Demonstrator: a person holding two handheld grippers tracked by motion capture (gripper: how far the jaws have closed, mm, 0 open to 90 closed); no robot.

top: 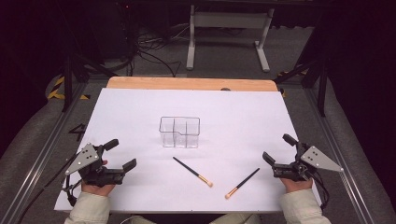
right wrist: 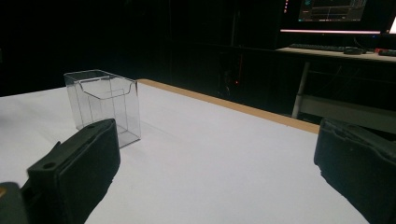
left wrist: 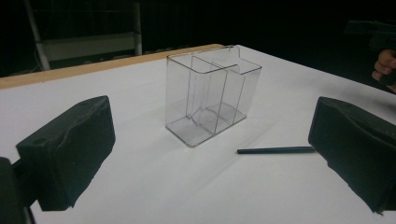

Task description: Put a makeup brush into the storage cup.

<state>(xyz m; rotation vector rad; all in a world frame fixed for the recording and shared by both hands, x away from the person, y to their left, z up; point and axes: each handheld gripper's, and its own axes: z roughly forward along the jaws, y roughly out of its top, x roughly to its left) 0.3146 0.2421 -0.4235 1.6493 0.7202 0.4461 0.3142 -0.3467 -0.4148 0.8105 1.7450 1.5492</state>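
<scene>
Clear rigid plastic organizer [top: 180,131], boxy, beside two slim black brushes [top: 192,171] [top: 242,183]; left claw [top: 119,155] and right claw [top: 278,149] both released.

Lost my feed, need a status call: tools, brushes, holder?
Left tool open, right tool open, both empty. Two brushes flat on table. Clear holder upright, empty. Nothing between.

This looks like a lab set up for recording. Around the white-covered table [top: 140,107] stand dark curtains and metal frame rails [top: 37,149]; behind it cables [top: 154,51] tangle on the floor, and beyond its far edge sit a lit monitor [right wrist: 331,10] and keyboard [right wrist: 317,46].
</scene>
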